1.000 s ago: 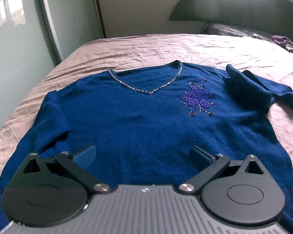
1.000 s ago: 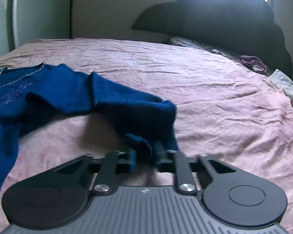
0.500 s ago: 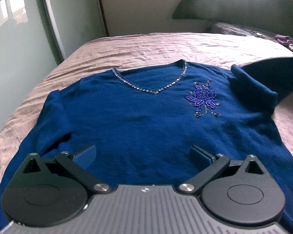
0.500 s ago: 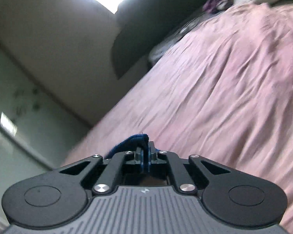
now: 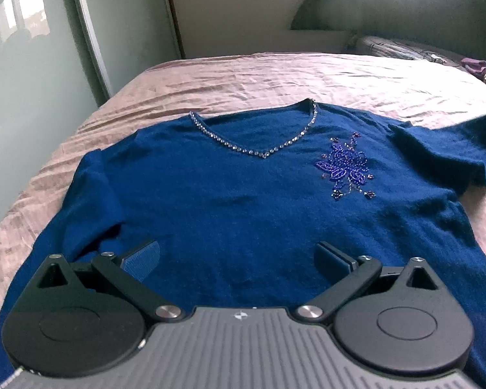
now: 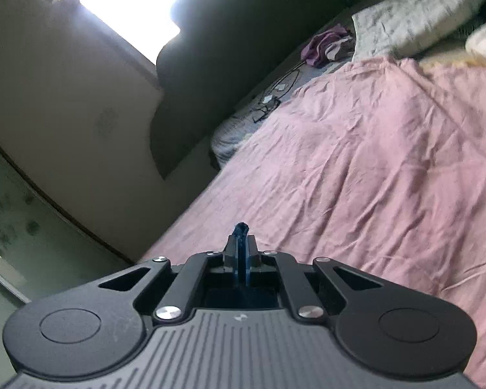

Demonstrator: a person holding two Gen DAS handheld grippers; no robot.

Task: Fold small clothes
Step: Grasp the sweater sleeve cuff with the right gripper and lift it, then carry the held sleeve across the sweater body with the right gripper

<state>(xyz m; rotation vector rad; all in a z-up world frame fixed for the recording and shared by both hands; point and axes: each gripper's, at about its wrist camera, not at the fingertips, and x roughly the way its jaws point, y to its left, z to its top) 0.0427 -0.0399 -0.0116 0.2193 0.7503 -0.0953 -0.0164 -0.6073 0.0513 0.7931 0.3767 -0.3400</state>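
Right gripper (image 6: pixel 241 253) is clenched on a thin edge of dark blue knit, a tuft of it showing just beyond the pad tips; this reads as the sleeve end (image 6: pixel 242 228), lifted clear of the bed, with the wrist view tilted across the room. Left gripper (image 5: pixel 236 259) is released, jaws wide, nothing between them, hovering over the lower body of the blue sweater (image 5: pixel 236 201). The garment lies face up and mostly flat on the pink bedspread (image 5: pixel 275 77), hem toward the left camera, neckline away. Step in hand, by judgement: folding the right-hand sleeve (image 5: pixel 450 155) inward, barely begun. Next move calls for carrying the pinched end across the chest, laying it flat, then letting go; the free gripper could pin the body against dragging. Materials: soft fuzzy knit, limp, likely to sag and shift; V neckline trimmed with small shiny stones (image 5: pixel 259 152); beaded purple flower motif (image 5: pixel 343 165) on the chest, raised, liable to snag. Bedspread is crumpled and creased. Beyond: a patterned pillow (image 5: pixel 401 47), a dark scalloped headboard (image 5: pixel 405 6).
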